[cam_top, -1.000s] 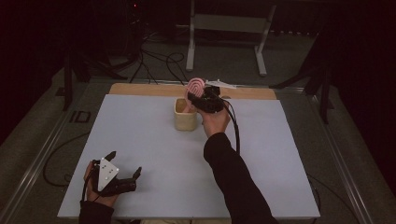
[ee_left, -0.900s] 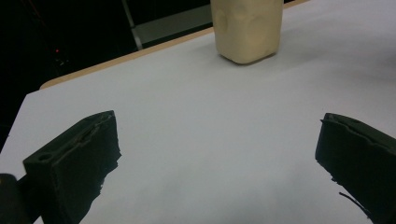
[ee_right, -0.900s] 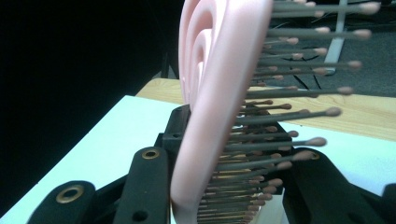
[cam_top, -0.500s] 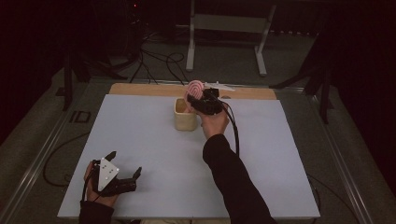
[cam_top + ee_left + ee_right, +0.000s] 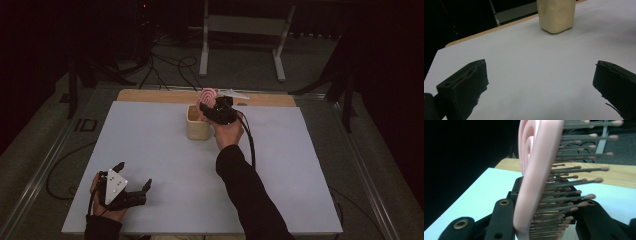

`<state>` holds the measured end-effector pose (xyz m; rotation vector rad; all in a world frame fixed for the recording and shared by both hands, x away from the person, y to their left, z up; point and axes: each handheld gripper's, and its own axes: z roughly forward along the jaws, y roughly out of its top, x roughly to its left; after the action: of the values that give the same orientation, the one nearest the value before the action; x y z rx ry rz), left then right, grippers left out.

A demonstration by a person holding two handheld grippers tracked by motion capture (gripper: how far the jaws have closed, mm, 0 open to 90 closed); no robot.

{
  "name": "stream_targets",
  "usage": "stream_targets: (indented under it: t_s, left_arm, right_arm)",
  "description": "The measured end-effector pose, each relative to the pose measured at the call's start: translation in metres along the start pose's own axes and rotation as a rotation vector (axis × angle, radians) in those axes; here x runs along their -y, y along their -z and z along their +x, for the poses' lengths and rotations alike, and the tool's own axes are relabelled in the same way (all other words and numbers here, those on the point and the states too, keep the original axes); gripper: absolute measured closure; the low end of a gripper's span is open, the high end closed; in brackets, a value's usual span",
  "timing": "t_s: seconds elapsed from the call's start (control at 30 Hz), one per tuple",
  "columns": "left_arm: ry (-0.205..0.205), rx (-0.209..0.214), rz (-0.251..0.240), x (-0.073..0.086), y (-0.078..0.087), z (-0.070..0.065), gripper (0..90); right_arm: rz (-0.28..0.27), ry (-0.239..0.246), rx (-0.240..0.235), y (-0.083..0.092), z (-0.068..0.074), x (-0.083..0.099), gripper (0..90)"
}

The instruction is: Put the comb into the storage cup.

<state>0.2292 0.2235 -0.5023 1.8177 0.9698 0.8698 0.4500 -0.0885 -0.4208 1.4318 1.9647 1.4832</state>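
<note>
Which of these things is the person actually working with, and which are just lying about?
In use:
pink plastic hairbrush with bristles
cream plastic cup
right hand-held gripper, shut on the brush

Lying about:
left hand-held gripper, open, idle
black cables on the floor
grey metal stand

Pink hairbrush (image 5: 536,182) top and handle cut off by frame edges, cream container (image 5: 556,15) top cropped

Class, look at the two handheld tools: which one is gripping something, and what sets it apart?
The right tool, shut on the pink hairbrush above the beige cup; the left tool stands open, holding nothing.
</note>
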Motion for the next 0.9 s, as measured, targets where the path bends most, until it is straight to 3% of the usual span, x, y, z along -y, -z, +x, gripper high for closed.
stream_targets:
  t_s: [0.47,0.9]
  left_arm:
    - [-0.001,-0.002,0.003,0.0001,-0.0002,0.0000,0.3]
    - [-0.001,-0.002,0.002,0.0000,0.0001,-0.0002,0.3]
  right_arm:
    - [-0.007,-0.024,0.002,-0.0028,0.0003,-0.0003,62.8]
    - [0.002,0.005,0.008,-0.0048,0.0040,-0.0019,63.0]
